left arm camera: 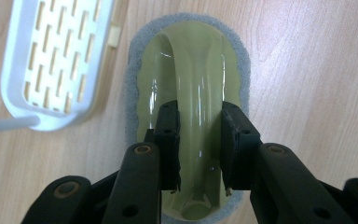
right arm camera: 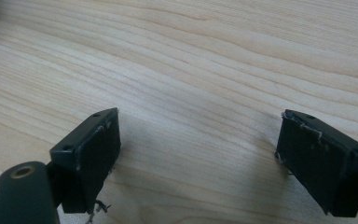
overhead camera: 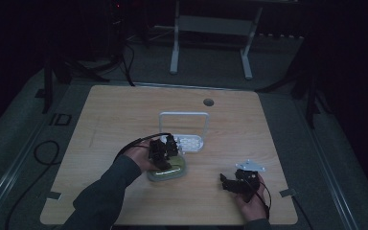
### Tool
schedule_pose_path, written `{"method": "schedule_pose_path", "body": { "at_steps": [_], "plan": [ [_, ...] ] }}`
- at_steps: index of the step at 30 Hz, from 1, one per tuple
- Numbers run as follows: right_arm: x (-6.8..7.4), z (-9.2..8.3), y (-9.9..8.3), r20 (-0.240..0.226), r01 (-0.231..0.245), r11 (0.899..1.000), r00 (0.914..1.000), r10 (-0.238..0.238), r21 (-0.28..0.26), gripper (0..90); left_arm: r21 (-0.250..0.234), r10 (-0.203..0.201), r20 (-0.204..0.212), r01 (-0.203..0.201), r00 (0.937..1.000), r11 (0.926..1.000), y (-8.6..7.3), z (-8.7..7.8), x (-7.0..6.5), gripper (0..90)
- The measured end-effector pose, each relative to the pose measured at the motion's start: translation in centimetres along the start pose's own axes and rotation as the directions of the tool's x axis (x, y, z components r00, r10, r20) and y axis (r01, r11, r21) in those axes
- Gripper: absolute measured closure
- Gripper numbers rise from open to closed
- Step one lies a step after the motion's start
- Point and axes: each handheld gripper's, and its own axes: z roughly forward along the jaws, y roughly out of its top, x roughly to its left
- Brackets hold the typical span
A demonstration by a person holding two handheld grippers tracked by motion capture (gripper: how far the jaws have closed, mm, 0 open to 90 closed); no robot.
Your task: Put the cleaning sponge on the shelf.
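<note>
we've got the left gripper (left arm camera: 199, 149) clamped on the green scrubber's handle (left arm camera: 198, 88) | white rack (left arm camera: 23, 88) just beside | right gripper (right arm camera: 198, 158) wide, nothing in it

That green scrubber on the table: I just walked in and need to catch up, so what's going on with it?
A person works two hand-held grippers at a wooden table. The left gripper is closed on the arched handle of the green scrubber, which lies on the table beside a white slotted tray. The right gripper rests apart near the table's right side, jaws wide open over bare wood, holding nothing.
</note>
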Motion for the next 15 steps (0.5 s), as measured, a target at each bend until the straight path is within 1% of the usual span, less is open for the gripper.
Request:
{"method": "schedule_pose_path", "body": {
  "at_steps": [4, 7, 8, 10, 12, 15],
  "plan": [
    [0.00, 0.00, 0.00, 0.000, 0.000, 1.000, 1.0000, 0.000, 0.000, 13.1, -0.019, 0.032, -0.009, -0.032, 0.9994, 0.9993, 0.16, -0.17, 0.29, 71.4],
    [0.00, 0.00, 0.00, 0.000, 0.000, 1.000, 1.0000, 0.000, 0.000, 13.1, -0.028, 0.046, -0.011, -0.047, 0.9989, 0.9985, 0.34, -0.26, 0.51, 71.4],
    [0.01, 0.00, 0.00, 0.000, -0.001, 1.000, 1.0000, 0.001, 0.000, 13.1, -0.032, 0.049, -0.002, -0.049, 0.9988, 0.9983, 0.37, -0.27, 0.54, 71.4],
    [0.01, 0.00, 0.00, 0.000, -0.001, 1.000, 1.0000, 0.001, 0.000, 13.1, -0.044, 0.078, -0.003, -0.078, 0.9969, 0.9960, 0.42, -0.20, 0.57, 71.4],
    [0.00, 0.00, 0.00, 0.000, 0.000, 1.000, 1.0000, 0.000, 0.000, 13.1, -0.032, 0.098, -0.007, -0.098, 0.9952, 0.9946, 0.54, -0.13, 0.63, 71.4],
    [0.00, 0.00, 0.00, 0.000, 0.000, 1.000, 1.0000, 0.000, 0.000, 13.1, -0.027, 0.102, -0.013, -0.102, 0.9947, 0.9944, 0.77, -0.04, 0.80, 71.4]
  ]
}}
